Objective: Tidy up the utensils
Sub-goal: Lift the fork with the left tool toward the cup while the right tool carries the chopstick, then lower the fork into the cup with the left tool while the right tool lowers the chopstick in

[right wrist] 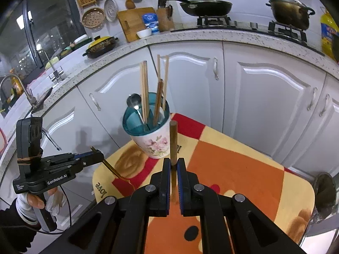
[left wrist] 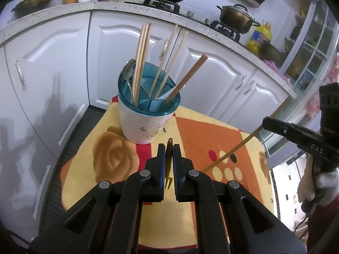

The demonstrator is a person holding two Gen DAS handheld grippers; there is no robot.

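Utensil holder, a white flowered cup with a teal divided insert, stands at the far edge of the bench, which is covered by a yellow-orange blanket. It already holds several chopsticks and a metal spoon. Left tongs are clamped on a small gold fork, prongs pointing back toward the camera, handle forward. Right tongs are closed on a single brown chopstick, held upright with its top end level with the cup rim in the right wrist view. Both tools sit short of the cup, above the blanket. Best approach, as I judge it: drop one item at a time so the tongs don't crowd each other; bring the chopstick over the compartment that already has chopsticks, tip it near vertical, lower the end past the rim before letting go. Fork goes to the spoon side. Risk: knocking the leaning chopsticks or tipping the cup, which stands close to the bench edge.
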